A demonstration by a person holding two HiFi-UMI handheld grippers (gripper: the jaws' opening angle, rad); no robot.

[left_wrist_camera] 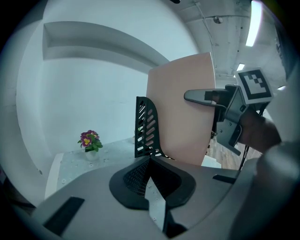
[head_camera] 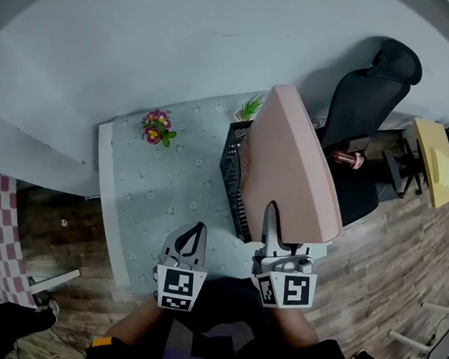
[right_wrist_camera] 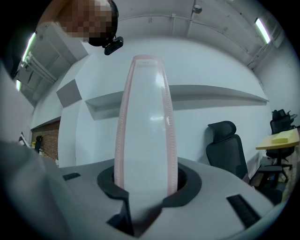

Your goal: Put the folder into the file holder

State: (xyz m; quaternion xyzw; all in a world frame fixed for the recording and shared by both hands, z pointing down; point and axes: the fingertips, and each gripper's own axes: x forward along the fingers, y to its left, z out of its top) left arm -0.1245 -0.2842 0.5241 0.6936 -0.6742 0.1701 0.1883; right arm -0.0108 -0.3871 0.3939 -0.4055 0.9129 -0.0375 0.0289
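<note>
A pink folder (head_camera: 288, 165) stands upright on edge, and my right gripper (head_camera: 272, 218) is shut on its near edge. In the right gripper view the folder (right_wrist_camera: 145, 126) rises straight up from between the jaws. The black mesh file holder (head_camera: 233, 168) stands on the table just left of the folder and is partly hidden by it. I cannot tell whether the folder's lower edge is inside the holder. My left gripper (head_camera: 190, 238) is shut on nothing, low over the table, left of the right one. Its view shows the holder (left_wrist_camera: 145, 126), the folder (left_wrist_camera: 183, 112) and the right gripper (left_wrist_camera: 206, 97).
The table (head_camera: 153, 192) has a pale blue flowered cloth. A small pot of pink flowers (head_camera: 157, 127) stands at its far left, and a green plant (head_camera: 250, 107) behind the holder. A black office chair (head_camera: 372, 94) and a yellow desk (head_camera: 436, 158) stand to the right.
</note>
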